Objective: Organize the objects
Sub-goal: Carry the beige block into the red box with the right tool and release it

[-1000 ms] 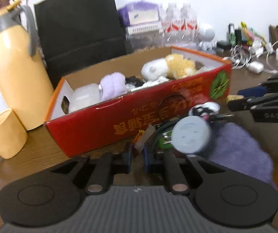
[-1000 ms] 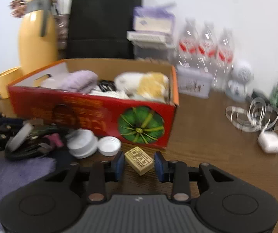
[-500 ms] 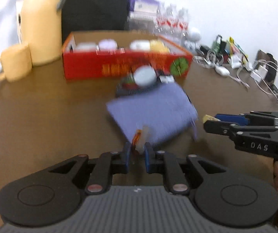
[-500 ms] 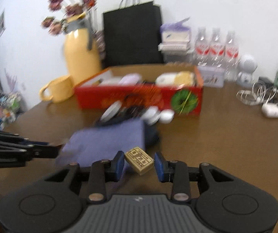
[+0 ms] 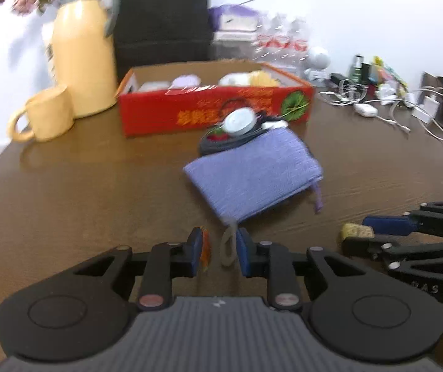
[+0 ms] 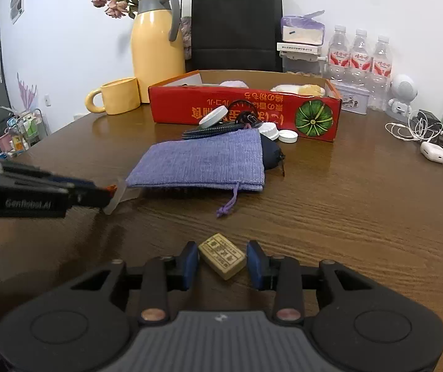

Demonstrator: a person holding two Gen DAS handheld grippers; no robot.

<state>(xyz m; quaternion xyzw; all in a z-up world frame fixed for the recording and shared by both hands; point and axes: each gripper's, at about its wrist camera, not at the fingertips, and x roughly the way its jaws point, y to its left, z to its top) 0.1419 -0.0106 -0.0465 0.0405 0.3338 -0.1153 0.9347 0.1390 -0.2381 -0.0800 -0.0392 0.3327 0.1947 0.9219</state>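
Between the right gripper's (image 6: 221, 263) blue pads sits a small tan block (image 6: 222, 255), apparently held; it looks hard, light, best pinched across its short sides. The left gripper (image 5: 217, 251), jaws just widened, has a clear sachet (image 5: 227, 243) loose between them, flimsy and slippery. Ahead on the wooden table (image 6: 361, 204) lie a purple pouch (image 6: 203, 164) and red box (image 6: 243, 108); the room is cluttered.

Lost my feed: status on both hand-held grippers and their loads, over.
Left hand-held gripper jaws just opening, small clear packet loose between them. Right hand-held gripper shut on tan block. Purple pouch lies ahead, before the red box.
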